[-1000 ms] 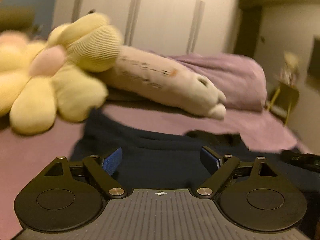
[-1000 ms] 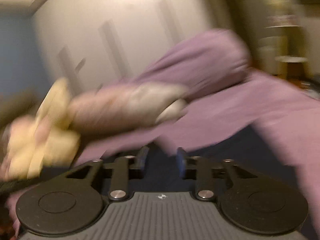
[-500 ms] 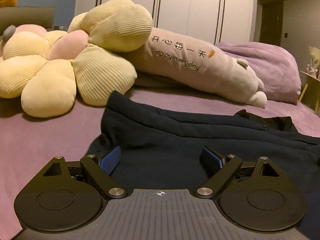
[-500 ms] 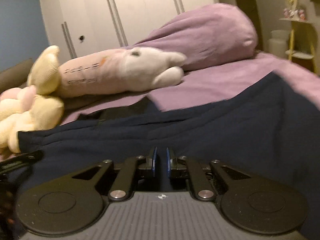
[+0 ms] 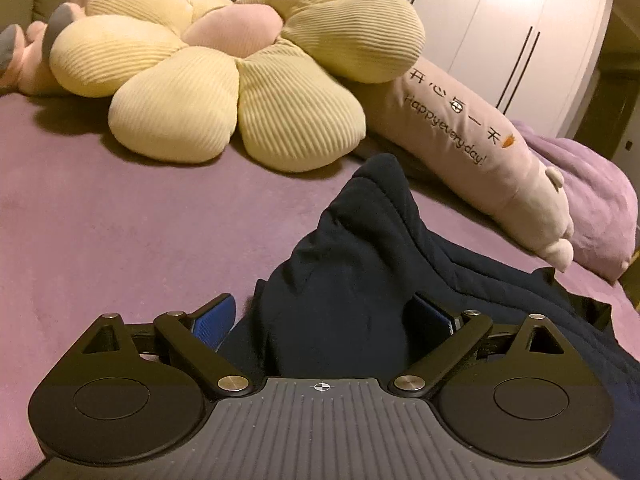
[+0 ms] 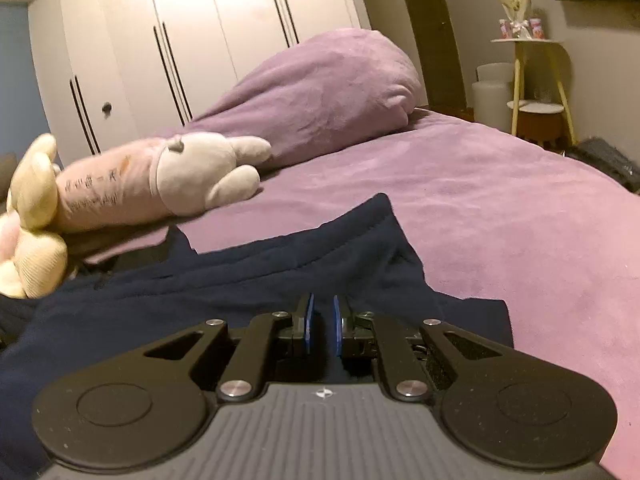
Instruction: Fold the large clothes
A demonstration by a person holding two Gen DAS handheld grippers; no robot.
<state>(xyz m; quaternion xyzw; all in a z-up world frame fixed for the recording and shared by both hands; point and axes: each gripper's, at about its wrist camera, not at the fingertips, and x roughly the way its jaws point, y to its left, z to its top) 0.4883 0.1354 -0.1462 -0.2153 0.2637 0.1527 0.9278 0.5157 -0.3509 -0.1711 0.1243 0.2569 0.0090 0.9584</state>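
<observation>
On the purple bed [image 5: 120, 216], just in front of the flower cushion [image 5: 240, 72], the navy garment [image 5: 360, 264] had bunched up between the spread left gripper [image 5: 324, 316], while the right gripper [image 6: 321, 324] stayed nearly closed, apparently pinching its cloth, so folding seemed underway.
</observation>
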